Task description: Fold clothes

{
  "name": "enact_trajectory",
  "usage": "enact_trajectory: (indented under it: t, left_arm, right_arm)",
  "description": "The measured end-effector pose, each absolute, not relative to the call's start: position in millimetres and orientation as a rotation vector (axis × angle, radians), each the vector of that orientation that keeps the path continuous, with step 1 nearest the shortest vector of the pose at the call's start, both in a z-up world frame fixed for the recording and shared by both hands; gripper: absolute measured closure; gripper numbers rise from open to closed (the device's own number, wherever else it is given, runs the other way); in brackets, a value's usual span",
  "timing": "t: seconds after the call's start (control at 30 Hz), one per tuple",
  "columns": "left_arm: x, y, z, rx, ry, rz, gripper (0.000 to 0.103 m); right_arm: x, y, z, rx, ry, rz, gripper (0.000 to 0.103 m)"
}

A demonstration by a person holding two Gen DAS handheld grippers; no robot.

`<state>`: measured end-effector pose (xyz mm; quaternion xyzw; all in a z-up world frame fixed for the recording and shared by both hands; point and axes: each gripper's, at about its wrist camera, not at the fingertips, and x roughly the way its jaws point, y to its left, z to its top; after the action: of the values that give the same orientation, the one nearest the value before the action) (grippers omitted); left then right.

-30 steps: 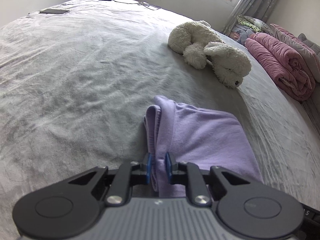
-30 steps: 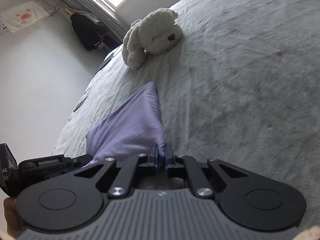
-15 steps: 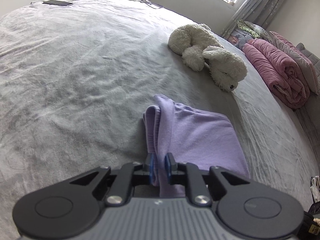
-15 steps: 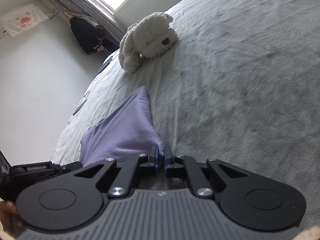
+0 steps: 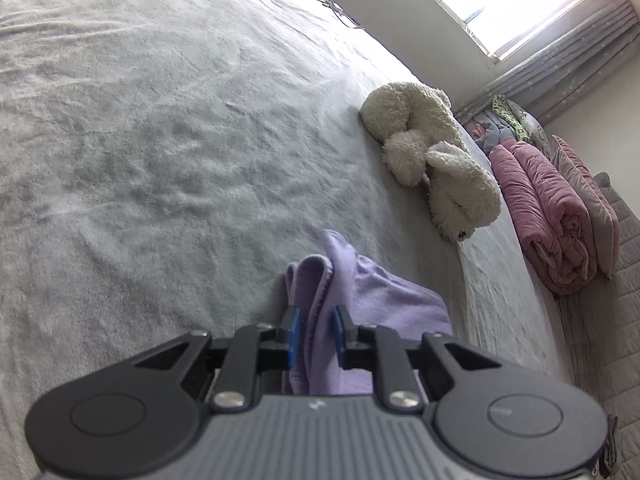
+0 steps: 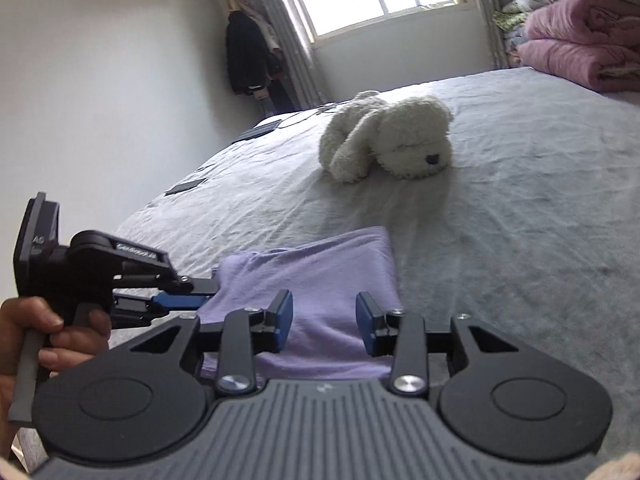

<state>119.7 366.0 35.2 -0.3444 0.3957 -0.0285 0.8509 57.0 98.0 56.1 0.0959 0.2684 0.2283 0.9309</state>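
1. The folded garment (image 6: 320,280) lies on the bed (image 6: 520,208), at its near part.
2. The left tool (image 5: 314,330) has a bunched edge of the garment (image 5: 360,292) between its fingers; in the right wrist view the left tool (image 6: 200,294) meets the garment's left side.
3. The right tool (image 6: 324,322) sits over the garment's near edge, fingers spread apart.
4. The plush toy (image 6: 390,142) lies on the bed beyond the garment, well apart from it.
5. Rolled quilts (image 5: 556,208) lie right of the toy, along the bed's far-right side.
6. Flat devices (image 6: 186,187) rest at the bed's far left edge.
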Motion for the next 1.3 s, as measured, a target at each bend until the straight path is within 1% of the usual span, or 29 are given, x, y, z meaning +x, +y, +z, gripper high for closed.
enact_trajectory:
  t: [0.2,0.33,0.37,0.4,0.47,0.57,0.73,0.83,0.97,1.03,1.1,1.17,1.2,1.23,1.27,1.3]
  left_arm:
    - [118.0,372.7,31.3,-0.751,0.841,-0.069,0.086]
    - [118.8,375.4,28.4,-0.752,0.847,-0.068,0.086]
    - [119.2,375.7,27.9,-0.751,0.849,-0.067,0.086]
    - [119.6,375.8,27.7,-0.75,0.849,-0.066,0.086]
    - [120.6,375.7,27.6,-0.747,0.85,-0.067,0.086]
    - [122.2,374.9,27.7,-0.741,0.85,-0.069,0.086]
    - [121.2,380.4,28.1,-0.754,0.846,-0.042,0.086]
    - [119.2,381.3,31.0,-0.75,0.837,-0.044,0.086]
    - [117.1,379.4,35.4,-0.742,0.823,-0.064,0.086]
    - [116.9,375.2,37.2,-0.742,0.813,-0.083,0.083]
    - [117.9,371.4,36.7,-0.725,0.828,-0.086,0.076]
    - [119.2,367.9,35.3,-0.702,0.851,-0.083,0.072]
    - [119.9,366.1,34.7,-0.691,0.862,-0.082,0.072]
    - [120.6,364.4,34.0,-0.679,0.873,-0.081,0.072]
    - [121.2,362.6,33.3,-0.668,0.885,-0.079,0.072]
    - [121.9,360.9,32.7,-0.656,0.896,-0.078,0.072]
  right_arm:
    - [70.6,165.9,46.7,0.0,0.56,0.618,0.063]
    - [75.3,195.0,38.5,-0.079,0.58,0.659,0.063]
    - [75.1,197.0,36.5,-0.101,0.581,0.646,0.078]
    - [74.5,197.8,34.9,-0.122,0.579,0.628,0.087]
    - [73.0,190.8,36.2,-0.096,0.569,0.631,0.096]
    - [69.7,183.9,39.5,-0.072,0.551,0.636,0.096]
    - [65.2,180.4,35.7,-0.058,0.54,0.658,0.096]
    - [68.6,180.1,28.0,-0.05,0.567,0.664,0.095]
    - [67.7,181.2,28.6,-0.056,0.549,0.682,0.09]
    - [63.7,180.5,31.7,-0.056,0.539,0.687,0.089]
    - [61.3,177.6,33.1,-0.046,0.534,0.678,0.089]
    - [58.3,175.0,34.2,-0.037,0.527,0.669,0.088]
    - [55.9,174.3,34.7,-0.037,0.521,0.667,0.087]
    - [54.1,175.9,34.6,-0.05,0.515,0.669,0.083]
    - [52.4,178.4,34.4,-0.068,0.508,0.672,0.071]
    - [51.2,181.8,33.9,-0.092,0.501,0.673,0.063]
